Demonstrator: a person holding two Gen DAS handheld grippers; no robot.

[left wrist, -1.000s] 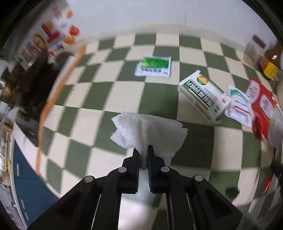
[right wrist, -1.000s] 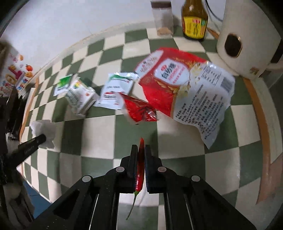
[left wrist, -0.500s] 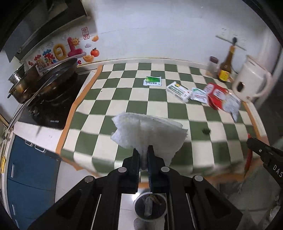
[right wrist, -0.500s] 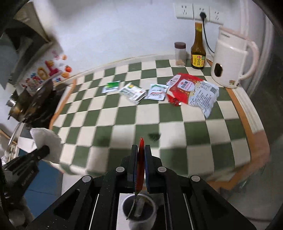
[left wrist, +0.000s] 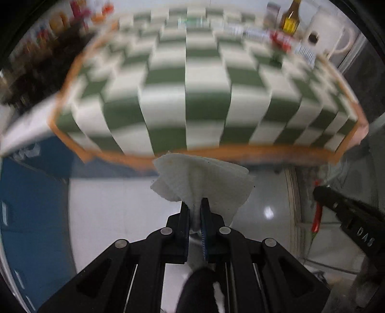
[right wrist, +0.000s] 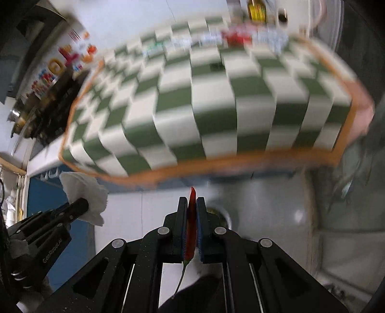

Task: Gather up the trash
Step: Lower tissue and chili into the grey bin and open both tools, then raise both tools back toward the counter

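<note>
My left gripper (left wrist: 194, 204) is shut on a crumpled white paper towel (left wrist: 204, 183), held off the front edge of the checkered counter (left wrist: 187, 96), over the pale floor. My right gripper (right wrist: 191, 202) is shut on a red chili pepper (right wrist: 190, 226), green stem hanging down. The right gripper also shows at the right of the left wrist view (left wrist: 320, 195) with the chili (left wrist: 317, 220). The left gripper with the towel (right wrist: 83, 197) shows at the left of the right wrist view. A round bin rim (right wrist: 225, 214) peeks out beyond the right fingers.
Blurred wrappers and a red bag (right wrist: 237, 36) lie at the counter's far side, with a brown bottle (left wrist: 290, 20) and a white kettle (left wrist: 329, 36). A blue cabinet front (left wrist: 31, 192) stands at the left. Dark cookware (right wrist: 45, 106) sits left of the counter.
Both grippers have pulled back and dropped below the counter's front edge, each still holding its item. The view is now motion-blurred and the bin has slid under the fingers.
</note>
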